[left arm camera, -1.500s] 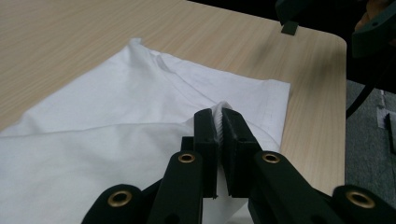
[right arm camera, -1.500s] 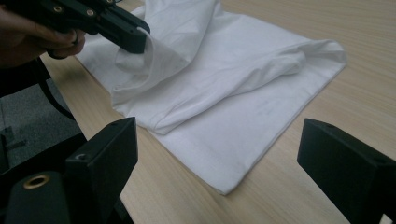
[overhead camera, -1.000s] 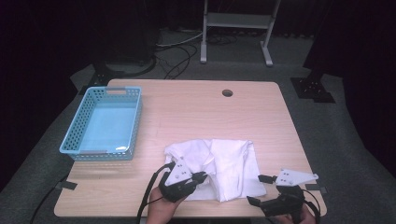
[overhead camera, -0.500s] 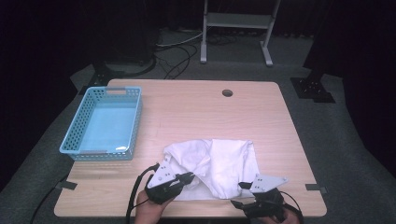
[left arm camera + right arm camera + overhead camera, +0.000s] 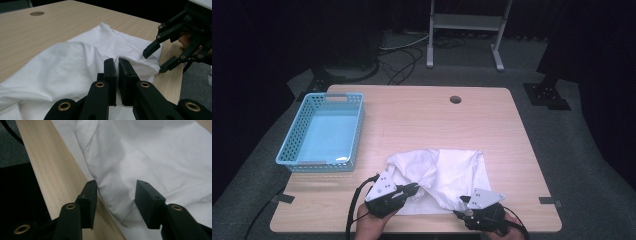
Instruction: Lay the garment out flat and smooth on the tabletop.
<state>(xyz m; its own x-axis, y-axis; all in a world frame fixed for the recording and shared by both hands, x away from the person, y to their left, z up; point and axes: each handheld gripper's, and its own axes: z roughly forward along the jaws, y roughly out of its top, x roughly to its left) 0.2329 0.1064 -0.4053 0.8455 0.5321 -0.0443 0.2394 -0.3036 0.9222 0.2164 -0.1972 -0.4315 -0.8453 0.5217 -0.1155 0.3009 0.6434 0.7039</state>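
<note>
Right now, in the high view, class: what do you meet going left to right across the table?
Basket → left gripper → white cloth → right gripper.

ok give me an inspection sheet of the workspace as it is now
surface: wooden table, light grain, with a round grommet hole near the far edge.
job's things: crumpled white garment lying at the near edge, between the grippers.
clutter: empty blue plastic basket at the left side; tape tabs on the side edges.
grippers: left gripper shut on a fold of the garment; right gripper open, jaws either side of a garment edge at the table's rim.
cables: black cable trails from the left gripper; more cables on the floor beyond.
surroundings: dark room, grey carpet, metal stand behind the table.
</note>
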